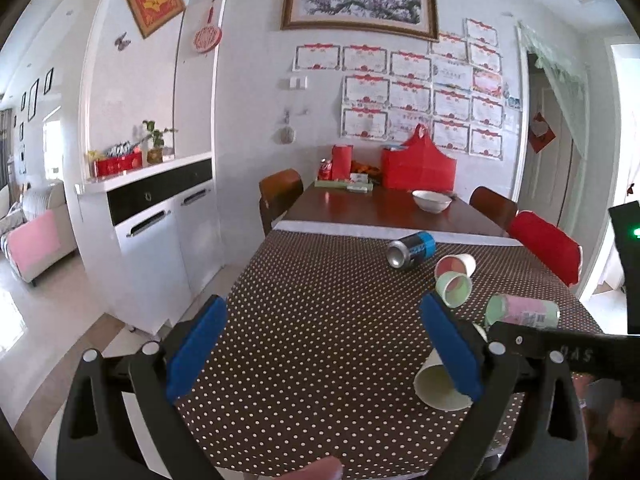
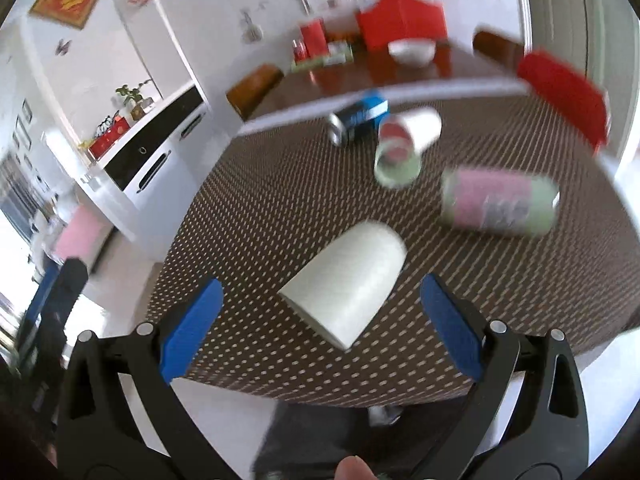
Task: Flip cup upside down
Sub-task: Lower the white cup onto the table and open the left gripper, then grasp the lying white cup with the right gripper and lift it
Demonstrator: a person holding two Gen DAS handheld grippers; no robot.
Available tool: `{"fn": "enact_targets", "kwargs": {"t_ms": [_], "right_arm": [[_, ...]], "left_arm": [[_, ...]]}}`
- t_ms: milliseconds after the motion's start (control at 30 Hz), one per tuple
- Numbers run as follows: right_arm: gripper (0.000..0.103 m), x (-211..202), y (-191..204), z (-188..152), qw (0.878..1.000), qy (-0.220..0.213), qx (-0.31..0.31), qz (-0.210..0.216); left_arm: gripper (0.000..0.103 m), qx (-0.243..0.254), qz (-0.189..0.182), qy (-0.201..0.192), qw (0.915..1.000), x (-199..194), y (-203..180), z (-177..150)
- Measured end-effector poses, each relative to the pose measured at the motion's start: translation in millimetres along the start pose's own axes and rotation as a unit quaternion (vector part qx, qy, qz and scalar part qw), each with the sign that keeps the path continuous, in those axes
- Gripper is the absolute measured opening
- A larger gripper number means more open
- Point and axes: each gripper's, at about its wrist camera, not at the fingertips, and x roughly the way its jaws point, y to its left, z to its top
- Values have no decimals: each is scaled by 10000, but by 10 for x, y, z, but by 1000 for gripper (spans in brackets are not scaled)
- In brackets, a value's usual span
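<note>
A white paper cup (image 2: 348, 284) lies on its side on the dotted tablecloth near the table's front edge, its mouth toward me. My right gripper (image 2: 320, 320) is open and empty, its blue fingers either side of the cup and just short of it. In the left wrist view the same cup (image 1: 436, 384) shows partly behind the right blue finger (image 1: 452, 348). My left gripper (image 1: 324, 344) is open and empty above the tablecloth. The right wrist view is blurred by motion.
Two more paper cups (image 1: 454, 276) lie on their sides, with a pink-green tube (image 1: 524, 310) and a blue can (image 1: 412, 248) nearby. A white bowl (image 1: 431, 201) and red bags (image 1: 418, 168) stand at the far end. Chairs flank the table; a white cabinet (image 1: 152, 220) stands left.
</note>
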Motion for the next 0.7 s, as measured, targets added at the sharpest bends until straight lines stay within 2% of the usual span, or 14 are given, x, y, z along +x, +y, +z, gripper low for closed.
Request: {"fn": "enact_targets", "kwargs": {"t_ms": [133, 200, 400, 533, 700], "right_arm": [[97, 327, -91, 81, 9966, 586, 577, -5], [97, 467, -101, 151, 9946, 718, 707, -268], [97, 898, -175, 233, 9829, 1348, 1057, -671], [97, 1087, -127, 243, 9793, 1520, 909, -980], [95, 1297, -248, 307, 9693, 1871, 1274, -965]], "left_arm": [[96, -97, -3, 132, 9999, 140, 81, -37], [96, -132, -51, 180, 9997, 183, 108, -54], [96, -82, -178, 272, 9994, 216, 90, -132], [96, -115, -229, 339, 9991, 230, 102, -178], [96, -141, -211, 365, 9990, 239, 131, -206]]}}
